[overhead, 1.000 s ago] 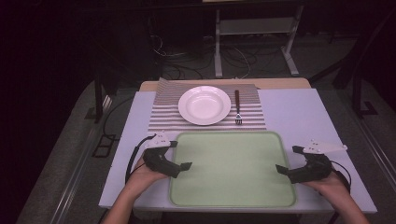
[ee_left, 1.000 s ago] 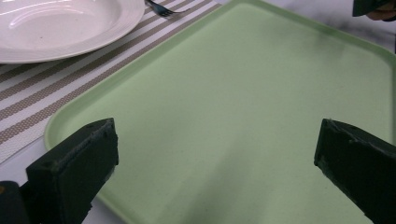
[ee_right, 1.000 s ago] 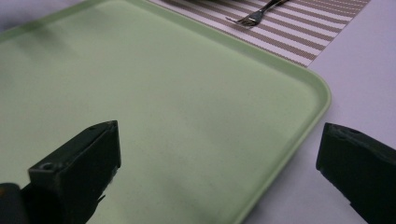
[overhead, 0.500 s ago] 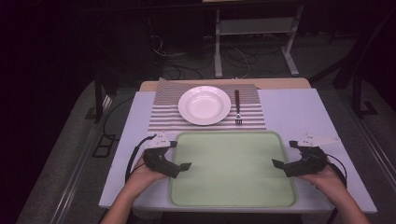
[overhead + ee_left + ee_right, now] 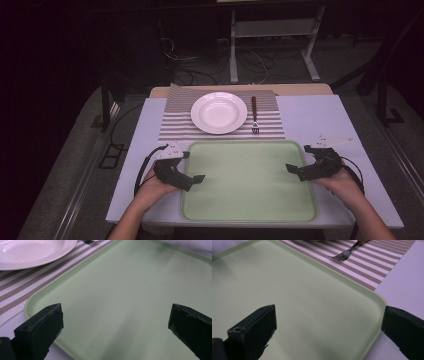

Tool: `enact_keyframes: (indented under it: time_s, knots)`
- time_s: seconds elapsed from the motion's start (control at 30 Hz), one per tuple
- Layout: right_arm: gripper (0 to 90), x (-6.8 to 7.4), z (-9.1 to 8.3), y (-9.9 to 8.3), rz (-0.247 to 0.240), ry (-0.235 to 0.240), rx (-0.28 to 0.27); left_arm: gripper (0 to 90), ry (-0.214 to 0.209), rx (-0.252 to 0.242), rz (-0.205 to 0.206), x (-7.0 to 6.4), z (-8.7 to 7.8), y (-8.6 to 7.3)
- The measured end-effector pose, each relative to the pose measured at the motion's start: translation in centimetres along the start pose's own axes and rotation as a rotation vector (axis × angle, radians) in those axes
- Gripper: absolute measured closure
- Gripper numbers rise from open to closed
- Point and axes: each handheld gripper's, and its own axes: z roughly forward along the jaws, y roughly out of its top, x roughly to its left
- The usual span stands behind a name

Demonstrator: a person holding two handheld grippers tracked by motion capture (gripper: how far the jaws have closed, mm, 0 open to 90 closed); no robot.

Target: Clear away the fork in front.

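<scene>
High view shows the left gripper (image 5: 199, 178) and right gripper (image 5: 290, 168), jaws spread wide and holding nothing, poised over opposite ends of the tray (image 5: 250, 210) between them, probably to lift it level.

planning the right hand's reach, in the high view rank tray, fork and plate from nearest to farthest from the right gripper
1. Green tray: the right gripper sits at its right edge.
2. Fork: on the striped mat, beyond the tray.
3. White plate: left of the fork, farthest.
</scene>
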Motion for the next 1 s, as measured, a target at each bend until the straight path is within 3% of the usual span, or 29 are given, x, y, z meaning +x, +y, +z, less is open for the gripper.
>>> enact_keyframes:
  time_s: [1.0]
  knots:
    - [0.3,-1.7,3.4,3.0,0.041,-0.024,0.036,0.0,0.001,0.025,0.019,-0.1,0.4,-0.1]
